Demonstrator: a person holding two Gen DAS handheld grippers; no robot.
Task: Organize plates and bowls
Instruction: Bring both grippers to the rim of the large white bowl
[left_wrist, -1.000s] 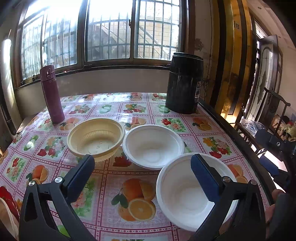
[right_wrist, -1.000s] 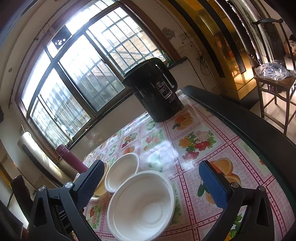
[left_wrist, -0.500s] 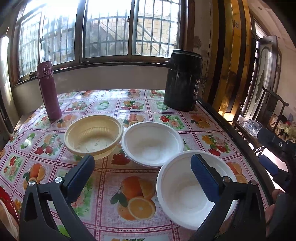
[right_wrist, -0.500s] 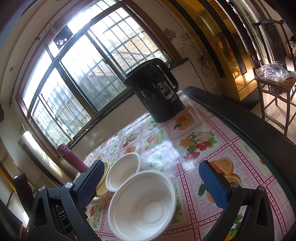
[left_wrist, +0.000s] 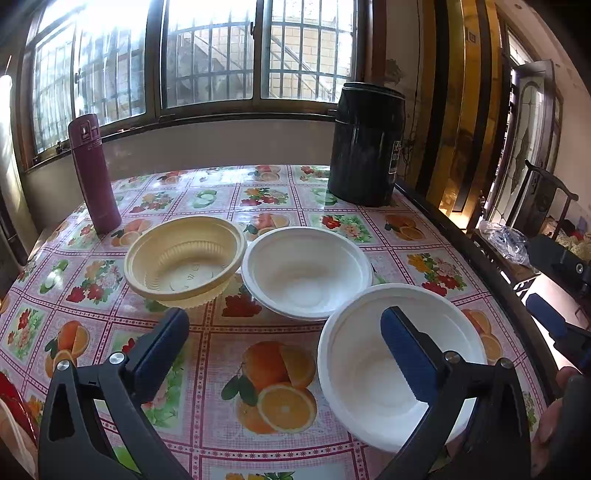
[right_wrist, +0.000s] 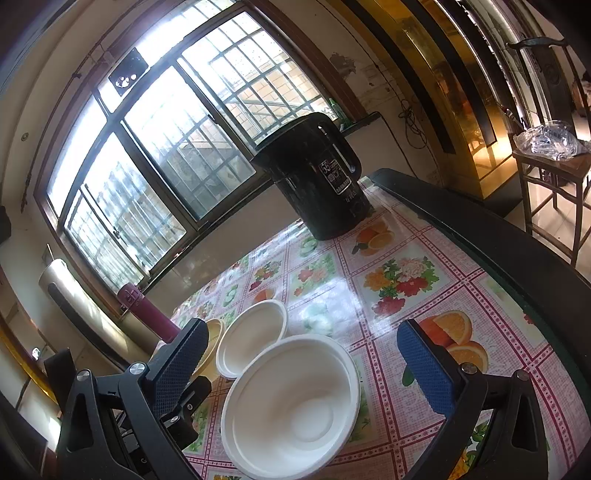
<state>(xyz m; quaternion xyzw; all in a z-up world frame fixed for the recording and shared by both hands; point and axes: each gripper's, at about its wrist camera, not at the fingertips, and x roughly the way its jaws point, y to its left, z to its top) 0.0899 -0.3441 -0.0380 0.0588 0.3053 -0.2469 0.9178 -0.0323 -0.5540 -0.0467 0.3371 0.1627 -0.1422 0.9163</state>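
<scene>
Three bowls stand on the fruit-print tablecloth. A yellow ribbed bowl (left_wrist: 184, 260) is at the left, a white bowl (left_wrist: 306, 271) beside it in the middle, and a larger white bowl (left_wrist: 369, 363) nearest me at the right. My left gripper (left_wrist: 284, 341) is open and empty above the cloth, its right finger over the near white bowl. My right gripper (right_wrist: 301, 360) is open and empty, hovering over the near white bowl (right_wrist: 295, 406). The middle white bowl (right_wrist: 253, 336) and a sliver of the yellow bowl (right_wrist: 212, 341) lie beyond it.
A black electric kettle (left_wrist: 365, 147) stands at the table's far right corner. A maroon thermos (left_wrist: 94, 173) stands far left. The dark table edge (left_wrist: 480, 266) runs along the right, with a chair and stool beyond it. The window wall is behind.
The left gripper has drawn back and risen slightly, so the bowls sit a little lower in view. The right gripper has barely shifted. Both stay open.
</scene>
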